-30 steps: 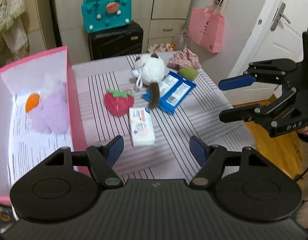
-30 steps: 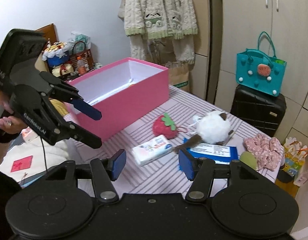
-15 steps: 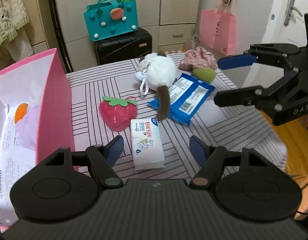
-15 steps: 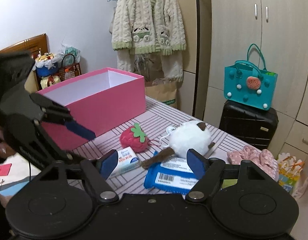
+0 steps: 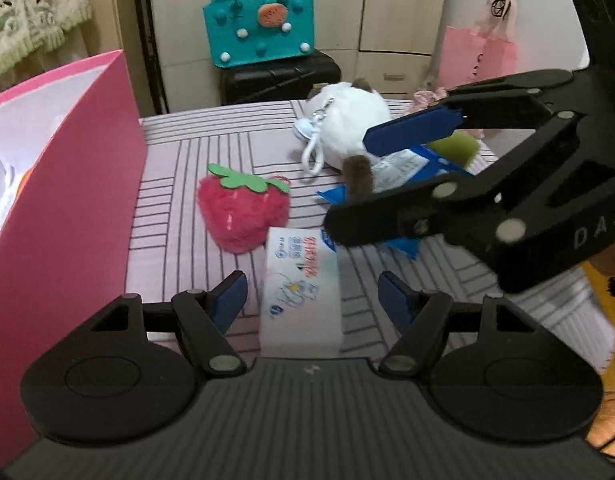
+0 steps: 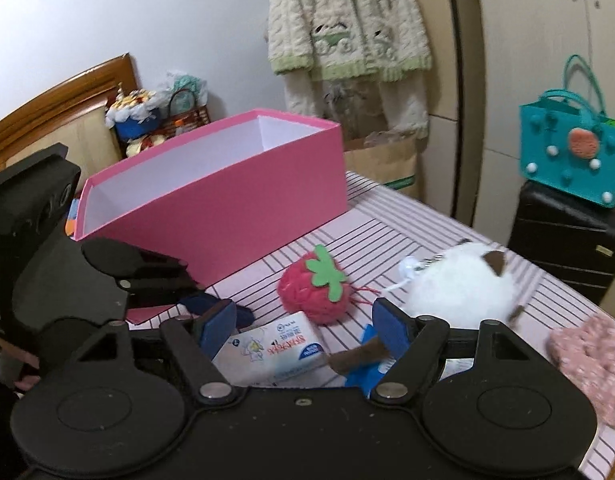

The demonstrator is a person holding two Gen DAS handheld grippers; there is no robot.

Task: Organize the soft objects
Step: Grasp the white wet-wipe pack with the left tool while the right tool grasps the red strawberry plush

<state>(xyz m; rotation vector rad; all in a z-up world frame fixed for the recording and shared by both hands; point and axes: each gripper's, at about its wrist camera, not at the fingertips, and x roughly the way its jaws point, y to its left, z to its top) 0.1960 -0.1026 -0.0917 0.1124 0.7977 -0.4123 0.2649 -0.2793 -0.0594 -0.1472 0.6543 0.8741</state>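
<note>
Left wrist view: left gripper (image 5: 309, 294) has its jaws partly apart, nothing pinched; the white soft tissue pack (image 5: 301, 294) lies flat on the striped tablecloth (image 5: 179, 184) between the blue pads, which stand clear of its sides. Red plush strawberry with green felt leaf (image 5: 243, 210) sits just beyond the pack, touching its far corner. Open pink cardboard box (image 5: 67, 184) stands at the left. Right gripper (image 5: 347, 184) reaches in from the right, jaws apart and empty, over the white fluffy cat keychain (image 5: 347, 128) and blue wipes packet (image 5: 411, 168).

Right wrist view: right gripper's jaws have just been opening; nothing is gripped, and the cat's brown tail (image 6: 353, 356) and the tissue pack lie below the gap.

Judgement: the step appears to be a pick of the tissue pack. Best done by centring the pads on its long sides, closing gently, and keeping the two grippers from colliding.
</note>
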